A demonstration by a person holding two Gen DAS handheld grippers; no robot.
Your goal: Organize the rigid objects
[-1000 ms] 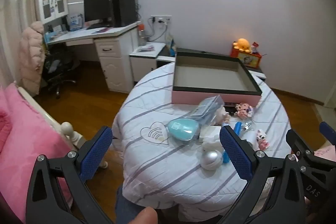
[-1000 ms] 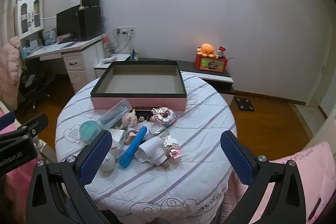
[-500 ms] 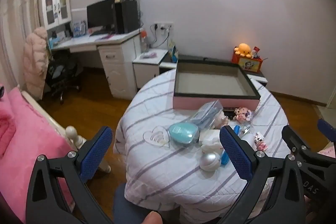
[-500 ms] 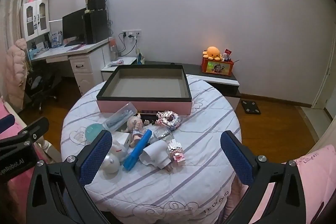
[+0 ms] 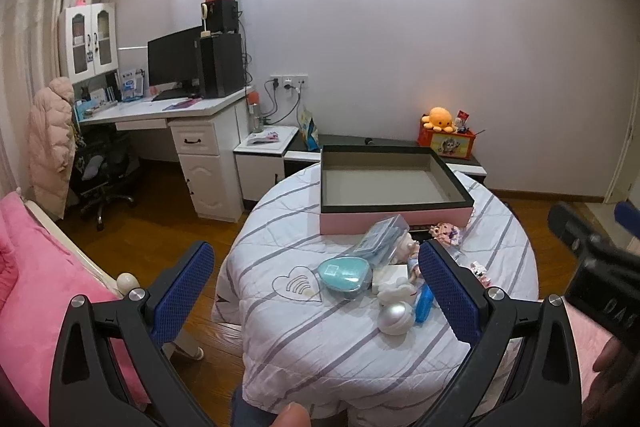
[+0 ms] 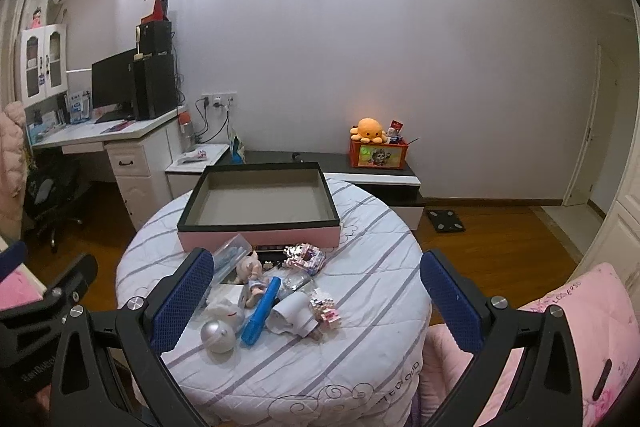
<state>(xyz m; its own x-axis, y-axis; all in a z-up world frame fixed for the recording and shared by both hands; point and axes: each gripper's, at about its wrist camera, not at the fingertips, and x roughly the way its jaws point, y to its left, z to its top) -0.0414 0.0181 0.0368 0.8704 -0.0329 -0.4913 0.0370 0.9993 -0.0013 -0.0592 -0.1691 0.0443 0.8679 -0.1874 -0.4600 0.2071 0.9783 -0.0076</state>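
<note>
A pink box with a black rim (image 5: 396,217) (image 6: 260,237) stands open and empty at the far side of a round table with a striped cloth (image 5: 320,347) (image 6: 360,307). In front of it lies a pile of small items: a teal heart case (image 5: 345,273), a silver ball (image 5: 395,317) (image 6: 218,337), a blue tube (image 6: 260,311), a clear case (image 5: 382,239), a doll (image 6: 252,269) and block figures (image 6: 306,258). My left gripper (image 5: 316,291) is open and empty, held back from the table. My right gripper (image 6: 316,295) is open and empty too.
A white desk (image 5: 172,115) with a monitor and an office chair stands at the left. A low cabinet (image 6: 360,175) with an orange plush is behind the table. A pink bed (image 5: 32,287) is at the left, pink bedding (image 6: 580,327) at the right.
Both grippers have pulled back and tilted up, so the table looks smaller and lower and more wall and ceiling shows. Both stay open. Nothing on the table moved.
</note>
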